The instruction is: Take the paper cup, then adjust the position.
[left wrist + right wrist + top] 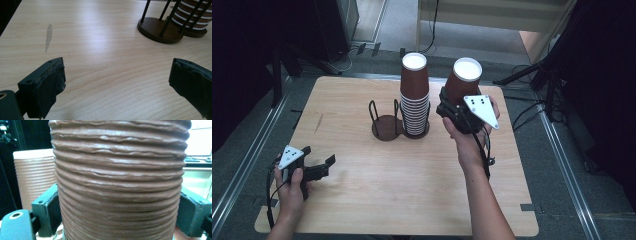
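Cup (463, 80) is held in the right gripper (455, 111), the jaws pressing its ribbed brown wall from both sides, lifted just to the right of the stack (414, 95) in the holder (388, 126). The left gripper (314, 170) rests wide open and empty near the left edge of the table (412, 200). We think a soft squeeze is best, since paper dents easily, and we should keep the cup upright while carrying it towards the holder's free ring.
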`<state>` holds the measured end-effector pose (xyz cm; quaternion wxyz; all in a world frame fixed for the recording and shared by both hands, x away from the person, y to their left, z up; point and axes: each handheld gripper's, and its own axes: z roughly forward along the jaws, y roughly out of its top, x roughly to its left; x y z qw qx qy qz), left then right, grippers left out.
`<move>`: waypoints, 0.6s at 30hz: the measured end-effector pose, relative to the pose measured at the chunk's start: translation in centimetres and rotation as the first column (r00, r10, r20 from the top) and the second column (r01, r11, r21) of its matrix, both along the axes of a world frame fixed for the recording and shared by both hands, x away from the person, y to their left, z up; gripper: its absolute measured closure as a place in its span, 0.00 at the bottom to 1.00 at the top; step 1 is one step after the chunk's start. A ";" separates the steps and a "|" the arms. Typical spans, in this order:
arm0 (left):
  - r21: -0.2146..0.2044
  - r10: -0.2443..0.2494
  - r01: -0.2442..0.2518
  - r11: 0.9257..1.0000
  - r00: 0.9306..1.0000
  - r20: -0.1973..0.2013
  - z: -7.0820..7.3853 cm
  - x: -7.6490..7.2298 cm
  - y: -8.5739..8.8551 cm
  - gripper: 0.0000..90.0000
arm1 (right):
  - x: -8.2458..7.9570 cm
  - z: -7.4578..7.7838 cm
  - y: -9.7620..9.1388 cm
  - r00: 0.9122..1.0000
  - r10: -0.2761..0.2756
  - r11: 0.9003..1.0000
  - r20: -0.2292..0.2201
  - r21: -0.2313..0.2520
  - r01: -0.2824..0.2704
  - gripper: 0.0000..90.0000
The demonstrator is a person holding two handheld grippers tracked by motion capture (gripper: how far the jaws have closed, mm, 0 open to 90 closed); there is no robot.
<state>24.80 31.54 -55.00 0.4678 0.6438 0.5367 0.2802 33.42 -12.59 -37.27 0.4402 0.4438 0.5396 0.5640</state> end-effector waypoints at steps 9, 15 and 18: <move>-0.015 0.003 -0.003 1.000 1.000 0.009 0.0 -0.1 0.1 0.01 | -1.4 -2.0 -0.4 1.000 -0.001 1.000 -0.018 -0.014 0.000 0.13; -0.013 0.030 -0.030 0.999 0.999 0.020 0.0 0.1 0.2 0.01 | -2.6 -4.2 -1.1 0.999 -0.008 1.000 -0.050 -0.010 0.008 0.12; 0.006 0.039 -0.039 0.999 0.999 0.003 0.6 -0.2 0.2 0.01 | -3.0 -5.3 -1.7 0.998 -0.014 1.000 -0.067 -0.010 0.013 0.12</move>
